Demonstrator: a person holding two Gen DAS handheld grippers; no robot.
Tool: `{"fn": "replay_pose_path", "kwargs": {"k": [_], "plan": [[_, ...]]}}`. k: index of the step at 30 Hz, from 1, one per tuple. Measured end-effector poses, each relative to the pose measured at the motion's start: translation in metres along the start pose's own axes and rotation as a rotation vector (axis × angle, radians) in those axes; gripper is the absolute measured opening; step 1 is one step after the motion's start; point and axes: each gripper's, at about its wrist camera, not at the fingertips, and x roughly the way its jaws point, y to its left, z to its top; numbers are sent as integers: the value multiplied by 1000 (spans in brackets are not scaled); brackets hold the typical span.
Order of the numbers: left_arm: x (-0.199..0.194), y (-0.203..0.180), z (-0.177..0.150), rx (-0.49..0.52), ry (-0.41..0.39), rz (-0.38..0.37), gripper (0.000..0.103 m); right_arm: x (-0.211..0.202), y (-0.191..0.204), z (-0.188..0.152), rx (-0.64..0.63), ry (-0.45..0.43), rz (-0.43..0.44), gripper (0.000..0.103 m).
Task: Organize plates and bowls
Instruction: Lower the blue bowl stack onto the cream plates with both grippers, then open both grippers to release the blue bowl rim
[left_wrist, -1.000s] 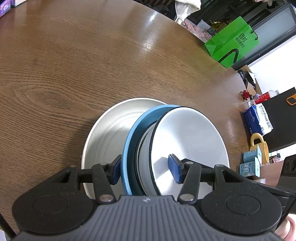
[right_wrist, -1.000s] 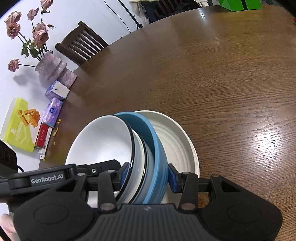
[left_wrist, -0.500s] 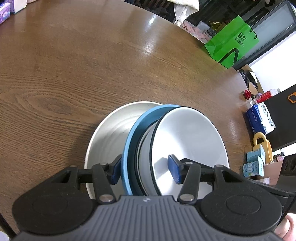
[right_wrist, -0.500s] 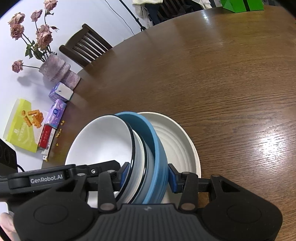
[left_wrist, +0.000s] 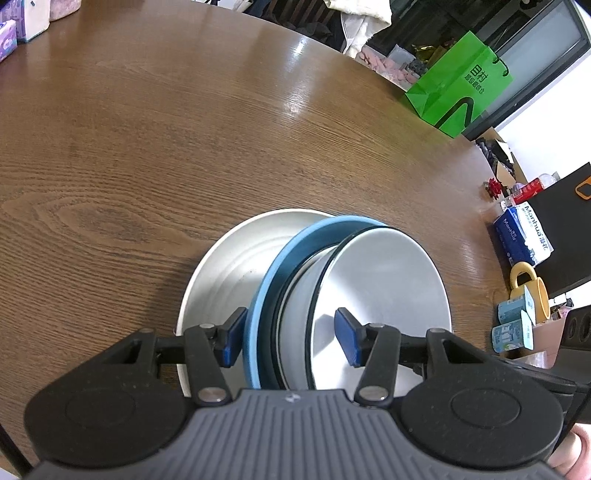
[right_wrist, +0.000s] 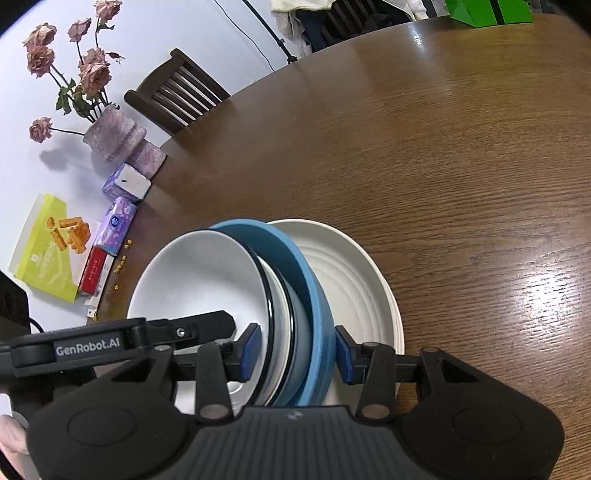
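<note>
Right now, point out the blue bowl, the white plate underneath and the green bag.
blue bowl (right_wrist: 314, 295): right wrist view, on its outer wall.
white plate (left_wrist: 229, 266): left wrist view, on its bare inner surface left of the bowls.
green bag (left_wrist: 461, 88): left wrist view, on its printed front face.

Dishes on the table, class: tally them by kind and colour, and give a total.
plate: 1
blue bowl: 1
white bowl: 2, going by the two black rims nested inside the blue one
Total: 4
</note>
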Motion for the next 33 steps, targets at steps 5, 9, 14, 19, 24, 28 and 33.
{"fn": "replay_pose_path", "kwargs": {"k": [5, 9, 14, 19, 24, 28, 33], "plan": [[-7, 1, 1, 2, -11, -17, 65, -1, 2, 2, -2, 2, -6, 42], [-16, 1, 3, 12, -35, -9, 77, -7, 3, 4, -5, -11, -8, 44], [-30, 3, 5, 22, -72, 1, 87, -18, 11, 8, -40, -42, -13, 64], [-47, 1, 6, 44, -121, 4, 99, -33, 17, 11, -80, -73, -45, 81], [-64, -3, 4, 68, -175, 24, 103, -46, 22, 13, -112, -96, -87, 88], [-77, -6, 3, 84, -221, 46, 103, -60, 28, 11, -139, -135, -126, 102], [-94, -7, 3, 136, -278, 75, 103, -74, 39, 6, -143, -179, -180, 103]]}}
